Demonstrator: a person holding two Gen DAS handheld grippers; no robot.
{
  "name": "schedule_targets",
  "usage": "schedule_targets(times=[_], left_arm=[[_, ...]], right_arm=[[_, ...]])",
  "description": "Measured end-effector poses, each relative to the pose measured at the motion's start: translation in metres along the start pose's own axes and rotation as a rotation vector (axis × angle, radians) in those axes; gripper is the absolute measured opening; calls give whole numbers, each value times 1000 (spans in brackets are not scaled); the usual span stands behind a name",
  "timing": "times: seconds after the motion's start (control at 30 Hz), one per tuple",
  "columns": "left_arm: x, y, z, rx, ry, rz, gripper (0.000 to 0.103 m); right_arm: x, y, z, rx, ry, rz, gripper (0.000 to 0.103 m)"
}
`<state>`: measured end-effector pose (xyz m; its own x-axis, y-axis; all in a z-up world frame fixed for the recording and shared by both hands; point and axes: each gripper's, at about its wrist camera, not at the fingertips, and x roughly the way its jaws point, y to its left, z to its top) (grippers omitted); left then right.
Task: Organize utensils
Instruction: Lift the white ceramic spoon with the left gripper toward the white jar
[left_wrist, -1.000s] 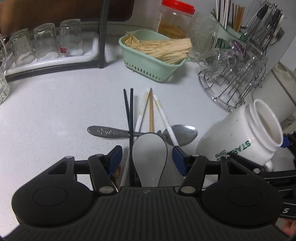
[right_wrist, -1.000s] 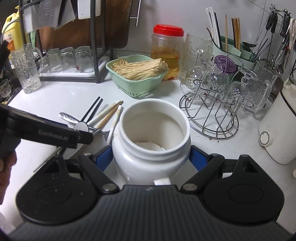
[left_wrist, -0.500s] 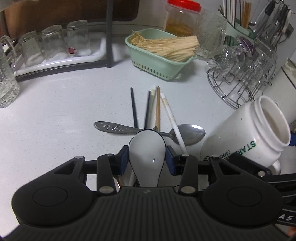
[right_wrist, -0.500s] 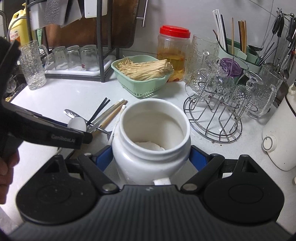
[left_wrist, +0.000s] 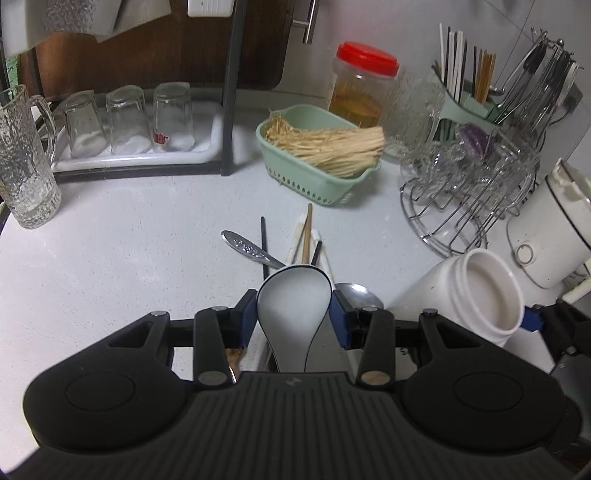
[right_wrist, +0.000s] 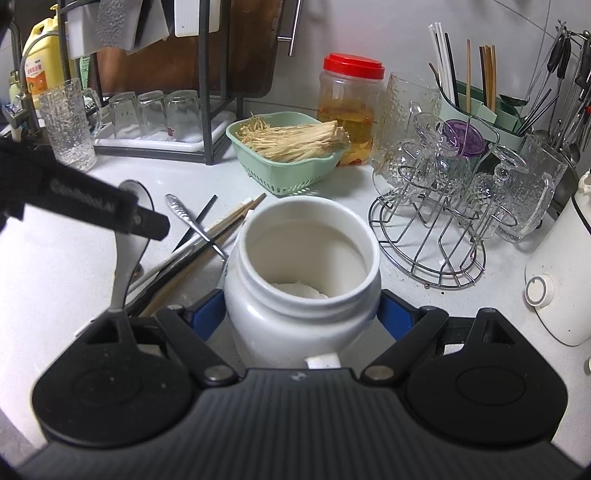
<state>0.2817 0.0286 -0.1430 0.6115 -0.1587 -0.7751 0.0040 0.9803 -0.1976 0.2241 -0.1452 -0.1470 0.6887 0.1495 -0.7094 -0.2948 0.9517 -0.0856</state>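
Two tools grip: left tool (left_wrist: 293, 314) pinches the spoon (left_wrist: 291, 310) bowl beside the jar (right_wrist: 303, 280), probably ceramic, slick, chippable; right tool (right_wrist: 303, 314) clamps the jar.

White ceramic spoon (left_wrist: 293, 306) lifted, bowl forward; steel spoon (left_wrist: 255, 254), chopsticks (left_wrist: 306, 236) on counter.

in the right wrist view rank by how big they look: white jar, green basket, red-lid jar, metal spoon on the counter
1. white jar, though nearness to the camera inflates it
2. green basket and red-lid jar, too alike to rank
3. metal spoon
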Motion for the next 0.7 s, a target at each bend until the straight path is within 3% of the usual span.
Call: schedule_targets(times=[0.53,0.57,0.6,0.7], left_arm=[[-32,-5,18,6,1,-37,44],[-33,-5,19,8,5,-38,21],[-32,-5,20,5,17,-44,14],[-33,-5,25,-7,26,-77,12]], right_arm=[[1,0,2,-10,8,8,91],[1,0,3,-11,9,10,91],[2,-1,4,-11,11,11,91],[2,-1,4,-19,9,15,91]])
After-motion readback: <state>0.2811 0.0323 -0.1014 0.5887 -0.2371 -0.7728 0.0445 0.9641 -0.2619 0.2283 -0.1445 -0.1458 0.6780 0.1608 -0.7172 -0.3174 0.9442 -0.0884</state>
